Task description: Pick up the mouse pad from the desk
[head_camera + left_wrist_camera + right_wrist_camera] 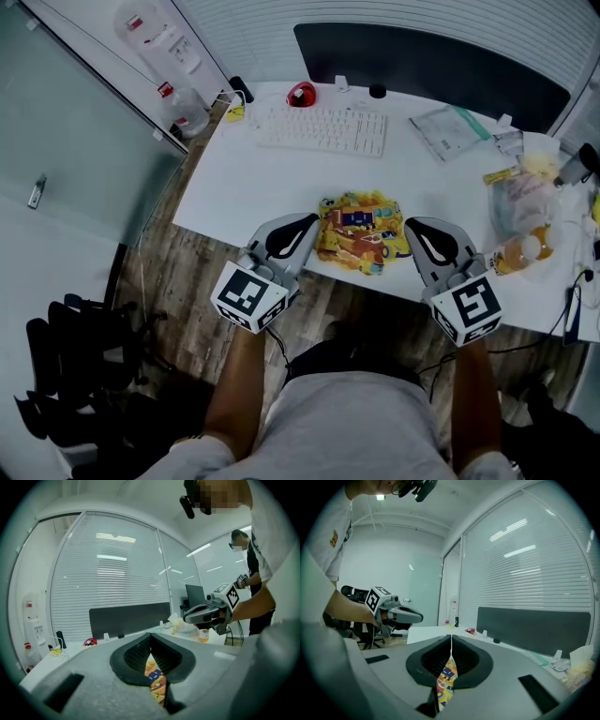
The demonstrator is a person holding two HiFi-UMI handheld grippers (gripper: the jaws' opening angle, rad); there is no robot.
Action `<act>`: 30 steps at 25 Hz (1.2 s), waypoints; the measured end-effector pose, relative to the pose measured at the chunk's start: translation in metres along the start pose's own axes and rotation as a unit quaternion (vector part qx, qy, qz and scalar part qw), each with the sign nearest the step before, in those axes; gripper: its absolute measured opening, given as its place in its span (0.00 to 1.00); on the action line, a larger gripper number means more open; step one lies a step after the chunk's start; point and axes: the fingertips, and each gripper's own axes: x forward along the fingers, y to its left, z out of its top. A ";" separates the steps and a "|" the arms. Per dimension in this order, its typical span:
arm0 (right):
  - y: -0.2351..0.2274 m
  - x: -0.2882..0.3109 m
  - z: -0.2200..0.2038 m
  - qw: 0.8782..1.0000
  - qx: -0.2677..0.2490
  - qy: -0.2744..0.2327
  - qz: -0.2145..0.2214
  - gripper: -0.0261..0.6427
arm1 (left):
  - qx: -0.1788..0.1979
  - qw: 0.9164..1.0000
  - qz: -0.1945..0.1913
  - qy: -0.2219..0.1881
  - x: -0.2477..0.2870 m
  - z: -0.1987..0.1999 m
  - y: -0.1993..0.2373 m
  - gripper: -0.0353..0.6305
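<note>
Your left gripper [314,228] and right gripper [409,230], each clamped on an opposite edge of the colourful mouse pad [364,232], hold it rumpled on your side of the keyboard [323,129], over the counter [253,187]; grasp apparently made, lift clear probably remaining.
</note>
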 end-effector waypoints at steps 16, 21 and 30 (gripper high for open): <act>0.005 0.028 -0.022 0.998 0.024 0.052 0.002 0.06 | 0.004 0.997 -0.063 0.051 0.022 -0.025 0.019 0.08; 0.005 0.031 -0.035 0.997 0.033 0.075 -0.001 0.07 | -0.002 0.995 -0.074 0.062 0.024 -0.035 0.022 0.10; 0.018 0.039 -0.076 0.986 0.018 0.157 0.045 0.41 | 0.005 0.983 -0.140 0.123 0.034 -0.070 0.005 0.43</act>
